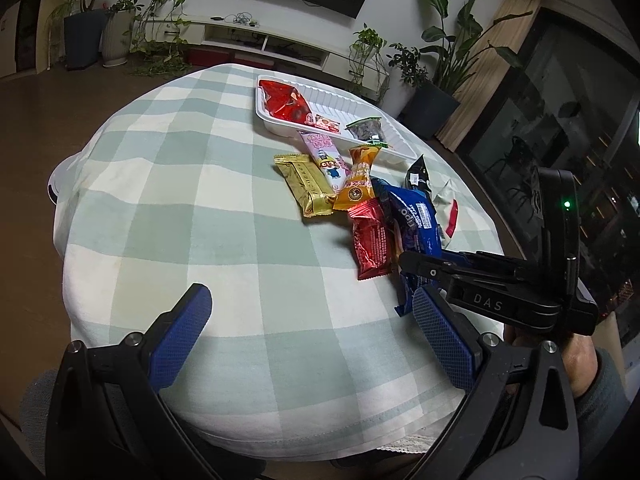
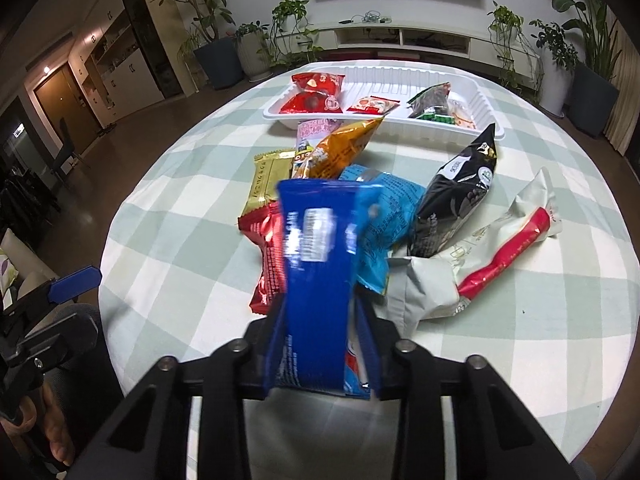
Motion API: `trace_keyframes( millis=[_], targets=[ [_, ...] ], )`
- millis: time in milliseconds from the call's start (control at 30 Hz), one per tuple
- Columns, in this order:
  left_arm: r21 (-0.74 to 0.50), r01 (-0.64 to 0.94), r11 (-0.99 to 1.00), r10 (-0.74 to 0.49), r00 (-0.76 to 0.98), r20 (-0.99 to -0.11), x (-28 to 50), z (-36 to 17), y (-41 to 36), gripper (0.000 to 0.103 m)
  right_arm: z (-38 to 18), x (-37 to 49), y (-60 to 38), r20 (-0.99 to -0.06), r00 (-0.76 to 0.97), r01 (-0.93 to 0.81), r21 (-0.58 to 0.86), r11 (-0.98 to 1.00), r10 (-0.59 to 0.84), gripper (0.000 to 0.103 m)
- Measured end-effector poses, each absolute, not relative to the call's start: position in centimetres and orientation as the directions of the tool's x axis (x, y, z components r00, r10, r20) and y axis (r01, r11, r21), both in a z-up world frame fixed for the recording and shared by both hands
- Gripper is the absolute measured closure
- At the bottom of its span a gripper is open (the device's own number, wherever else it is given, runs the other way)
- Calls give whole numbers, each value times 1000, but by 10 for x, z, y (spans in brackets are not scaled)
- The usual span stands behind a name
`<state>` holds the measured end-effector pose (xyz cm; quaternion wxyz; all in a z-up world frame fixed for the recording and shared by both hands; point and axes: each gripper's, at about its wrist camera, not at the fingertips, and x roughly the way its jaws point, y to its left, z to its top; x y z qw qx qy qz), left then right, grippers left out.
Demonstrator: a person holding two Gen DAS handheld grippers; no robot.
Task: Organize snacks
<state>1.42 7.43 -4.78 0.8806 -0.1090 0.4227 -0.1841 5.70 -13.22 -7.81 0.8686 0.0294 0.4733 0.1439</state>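
My right gripper [image 2: 320, 320] is shut on the near end of a dark blue snack packet [image 2: 316, 240], which stands tilted up out of the pile between the blue pads. The left wrist view shows that gripper [image 1: 412, 268] from the side at the packet [image 1: 416, 216]. My left gripper [image 1: 310, 296] is open over bare checked cloth at the near side, with nothing between its fingers. Loose snacks lie around: gold [image 2: 268, 184], orange [image 2: 344, 148], red foil [image 2: 268, 256], light blue [image 2: 388, 220], black [image 2: 460, 200] and white-red [image 2: 500, 252]. A white tray [image 2: 400, 124] at the far side holds several packets.
The round table [image 1: 180, 220] wears a green-and-white checked cloth, and its edge falls away on all sides. A pink packet [image 1: 324, 156] leans against the tray's front wall. Potted plants and a low TV cabinet stand beyond the table. A hand [image 1: 576, 364] holds the right gripper.
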Motion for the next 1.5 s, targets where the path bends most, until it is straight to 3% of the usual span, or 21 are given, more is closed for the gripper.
trace_keyframes(
  millis=[333,533,767,933,1133,1267,1500],
  targets=[
    [-344,240,908,-419,559,-715,22,-51,68,2,-73,48,-149,-788,523,-191,263,946,325,76],
    [-323,274,906,-423,533,-733,31,-55,50,2,-74,38,-168,-758,504,-154,394,906,415,76],
    [-310,293,904,-419,473,-775,55,-68,20,2,-68,19,-177,-764,526,-155,347,925,374,76],
    [-313,282,907,-411,431,-803,78,-80,-4,15,-65,7,-183,-761,544,-151,325,933,353,76],
    [-318,244,916,-394,407,-824,104,-94,-26,19,-63,2,-193,-750,559,-135,340,931,355,76],
    [-299,233,925,-373,420,-827,112,-99,-29,32,-66,0,-197,-745,559,-130,354,926,363,76],
    [-242,252,937,-333,429,-840,118,-101,-37,35,-70,1,-199,-740,557,-131,369,920,376,76]
  ],
)
